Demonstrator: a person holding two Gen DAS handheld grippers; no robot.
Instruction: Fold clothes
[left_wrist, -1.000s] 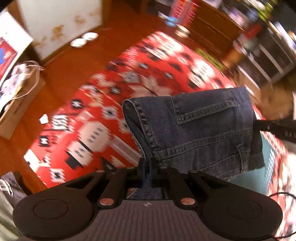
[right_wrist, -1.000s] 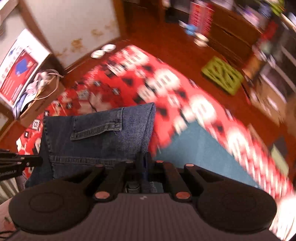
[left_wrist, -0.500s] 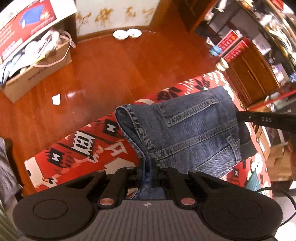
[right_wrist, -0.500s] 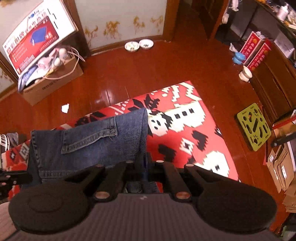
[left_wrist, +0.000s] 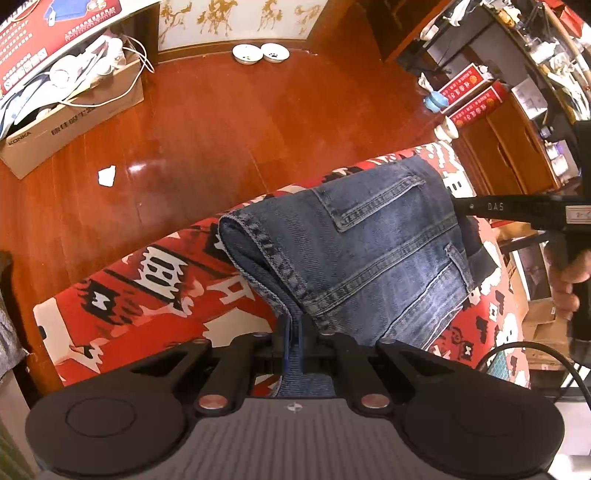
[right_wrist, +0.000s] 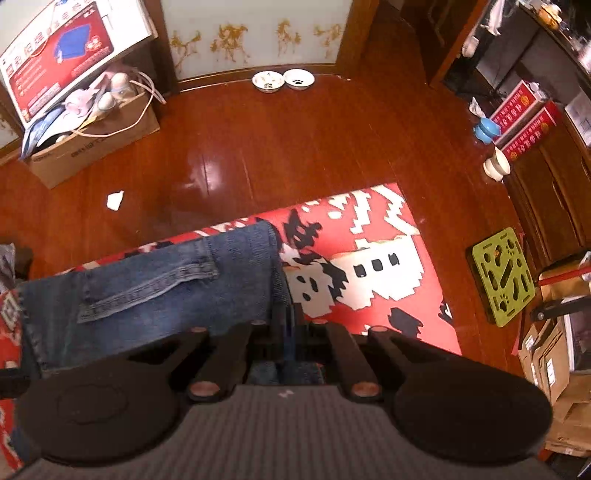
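Dark blue jeans (left_wrist: 369, 243) hang stretched between both grippers, waistband up, over a red patterned cloth (left_wrist: 155, 273). My left gripper (left_wrist: 294, 332) is shut on the jeans' left waist edge. In the right wrist view the jeans (right_wrist: 155, 291) spread to the left, and my right gripper (right_wrist: 288, 325) is shut on their right edge. The right gripper's black fingers (left_wrist: 517, 212) and a hand (left_wrist: 567, 280) show at the right of the left wrist view.
The red cloth (right_wrist: 369, 266) covers a raised surface above a glossy wooden floor (right_wrist: 277, 147). A cardboard box (left_wrist: 74, 122) of clutter, two pet bowls (right_wrist: 282, 79), a green mat (right_wrist: 502, 275), a wooden cabinet (right_wrist: 546, 184) and boxes stand around.
Both grippers have risen and tilted with the jeans held between them. The view swung from the cloth's middle to its far edge and the floor beyond.
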